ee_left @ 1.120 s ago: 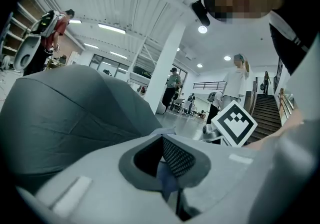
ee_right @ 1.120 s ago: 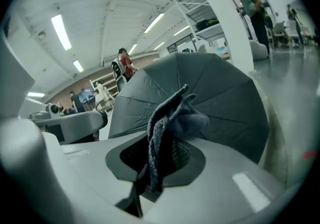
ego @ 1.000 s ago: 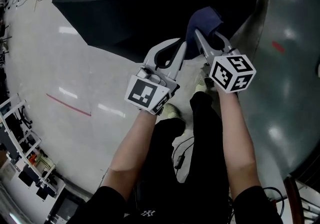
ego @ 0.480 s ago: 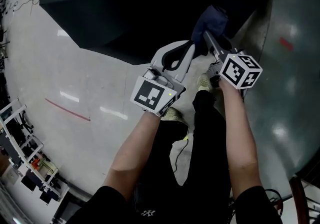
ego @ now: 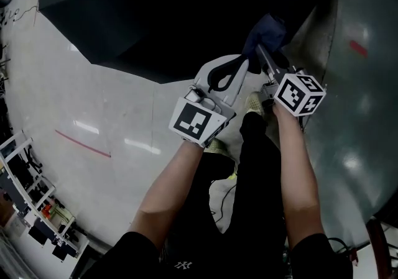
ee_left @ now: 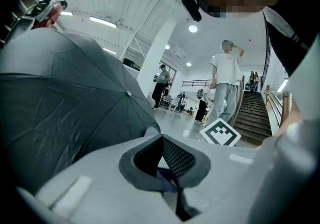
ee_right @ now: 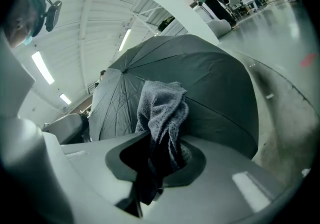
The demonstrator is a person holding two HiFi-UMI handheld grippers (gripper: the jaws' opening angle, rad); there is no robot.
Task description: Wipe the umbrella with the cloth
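An open black umbrella [ego: 186, 17] fills the top of the head view, and its canopy shows in the left gripper view [ee_left: 65, 98] and the right gripper view [ee_right: 210, 83]. A dark blue cloth [ego: 264, 32] hangs bunched at the canopy's edge. My right gripper [ego: 260, 51] is shut on it, and the cloth [ee_right: 162, 113] sticks up out of the jaws [ee_right: 160, 143]. My left gripper [ego: 244, 65] sits close beside, jaws shut [ee_left: 159, 138], with a thin blue strip of cloth [ee_left: 150, 131] pinched at their tip.
A pale glossy floor [ego: 93, 116] carries a red line at the left. A grey surface [ego: 354, 97] with a red mark curves up on the right. My legs and shoes [ego: 214, 142] stand below the grippers. Racks [ego: 31, 203] line the lower left. People [ee_left: 225, 83] stand far off near stairs.
Both grippers and the cloth have drifted a little up and to the right against the umbrella's edge. Neither grip has changed.
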